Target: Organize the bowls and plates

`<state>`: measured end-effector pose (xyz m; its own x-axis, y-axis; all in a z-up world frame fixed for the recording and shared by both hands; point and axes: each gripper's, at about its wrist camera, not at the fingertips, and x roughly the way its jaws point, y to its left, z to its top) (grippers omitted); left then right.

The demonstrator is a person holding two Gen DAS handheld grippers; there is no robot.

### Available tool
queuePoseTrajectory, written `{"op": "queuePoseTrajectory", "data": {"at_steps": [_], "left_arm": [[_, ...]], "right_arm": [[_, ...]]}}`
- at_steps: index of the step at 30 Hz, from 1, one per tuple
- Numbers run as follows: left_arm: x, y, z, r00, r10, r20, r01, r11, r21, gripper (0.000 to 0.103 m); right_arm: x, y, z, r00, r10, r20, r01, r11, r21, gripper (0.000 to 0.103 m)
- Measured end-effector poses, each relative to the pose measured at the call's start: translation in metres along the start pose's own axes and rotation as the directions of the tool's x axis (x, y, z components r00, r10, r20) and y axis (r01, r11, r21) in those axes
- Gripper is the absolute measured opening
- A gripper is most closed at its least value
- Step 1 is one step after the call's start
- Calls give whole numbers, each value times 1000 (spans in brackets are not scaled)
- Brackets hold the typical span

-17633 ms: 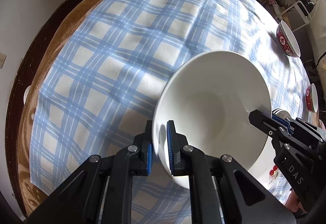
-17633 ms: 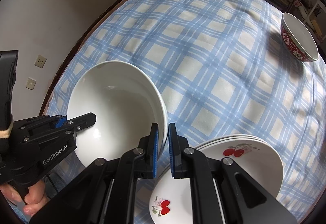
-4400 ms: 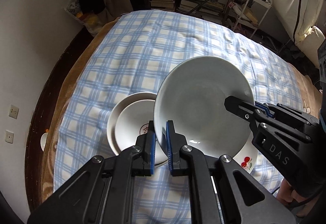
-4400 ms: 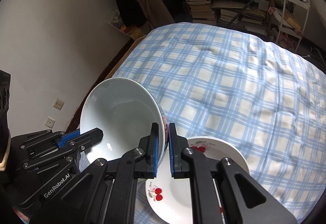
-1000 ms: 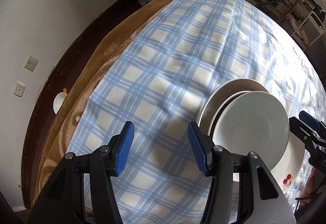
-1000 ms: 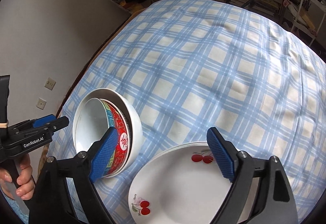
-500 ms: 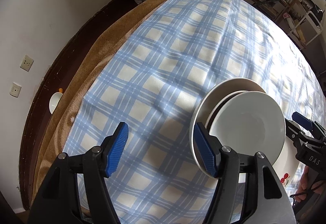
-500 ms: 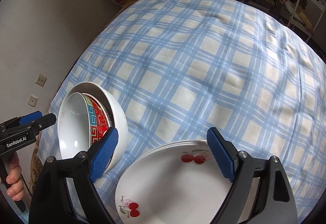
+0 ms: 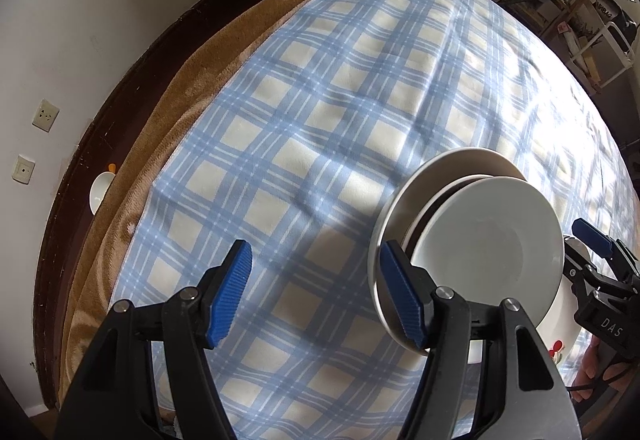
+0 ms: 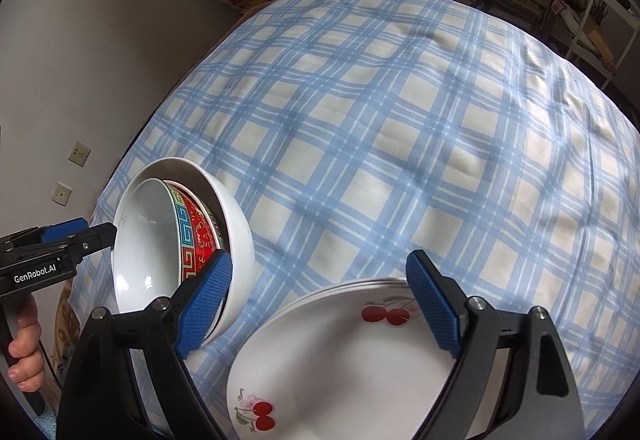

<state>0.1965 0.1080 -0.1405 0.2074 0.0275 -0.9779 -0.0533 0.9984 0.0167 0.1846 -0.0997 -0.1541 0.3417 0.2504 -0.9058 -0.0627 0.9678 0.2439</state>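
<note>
With the bowls nested in one stack (image 10: 180, 240) and the cherry-print plates (image 10: 352, 352) piled just beside it on the blue plaid cloth (image 10: 400, 120), the sorting looks all but finished. Nothing else loose shows on the cloth in either view. The left claw (image 9: 316, 292) hangs wide open and empty beside the bowl stack, its inner finger just in front of the rim. The right claw (image 10: 316, 304) gapes equally wide above the plates, holding nothing.
</note>
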Motion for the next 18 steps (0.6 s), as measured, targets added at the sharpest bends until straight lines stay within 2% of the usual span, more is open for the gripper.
{"op": "queuePoseTrajectory", "data": {"at_steps": [12,18], "left_arm": [[3,-4,-1,1000,26,-13,-26,999,24,66],[2,-6,-1,999,31,-11,-31,999,33,66]], "right_arm": [[-3,6,2,999,-36,14,36,999,-19,93],[-5,2,2,1000,-1,11,0,1000,2,93]]}}
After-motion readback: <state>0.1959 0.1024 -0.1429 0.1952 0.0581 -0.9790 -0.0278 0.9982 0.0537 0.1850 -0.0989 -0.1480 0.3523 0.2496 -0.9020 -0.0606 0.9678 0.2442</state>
